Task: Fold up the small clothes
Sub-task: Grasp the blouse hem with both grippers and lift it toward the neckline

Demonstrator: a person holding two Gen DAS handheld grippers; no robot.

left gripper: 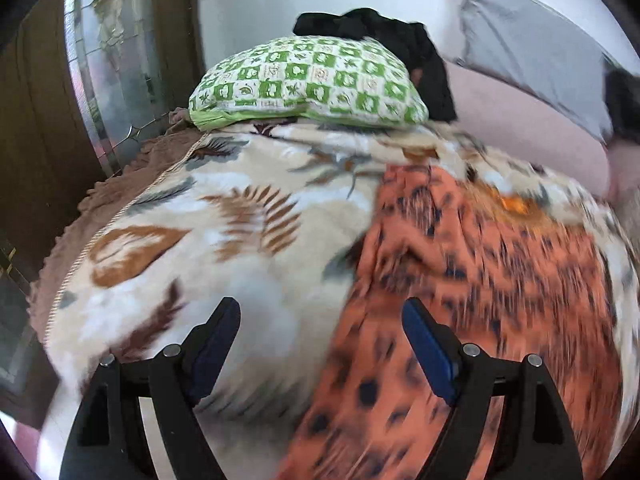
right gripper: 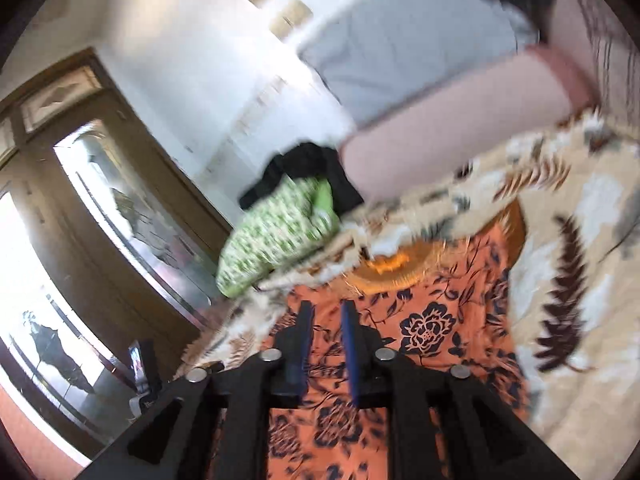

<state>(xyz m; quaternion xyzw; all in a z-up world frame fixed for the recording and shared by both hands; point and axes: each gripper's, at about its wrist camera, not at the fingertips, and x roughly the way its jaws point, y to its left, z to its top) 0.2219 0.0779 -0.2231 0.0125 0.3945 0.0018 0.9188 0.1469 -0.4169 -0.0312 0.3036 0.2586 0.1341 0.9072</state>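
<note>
Bed's blanket (left gripper: pixel 200 240) is carrying an orange top (right gripper: pixel 432 328); left hand-held gripper (left gripper: pixel 322 328) is hovering spread, right hand-held gripper (right gripper: pixel 326 332) is nearly closed, apparently empty, probably needing an edge next.

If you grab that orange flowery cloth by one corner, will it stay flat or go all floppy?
Probably floppy: the thin orange floral garment already lies in soft wrinkles on the fuzzy leaf-print blanket. It likely weighs little. It may drag rather than slide, since the blanket looks plush.
</note>
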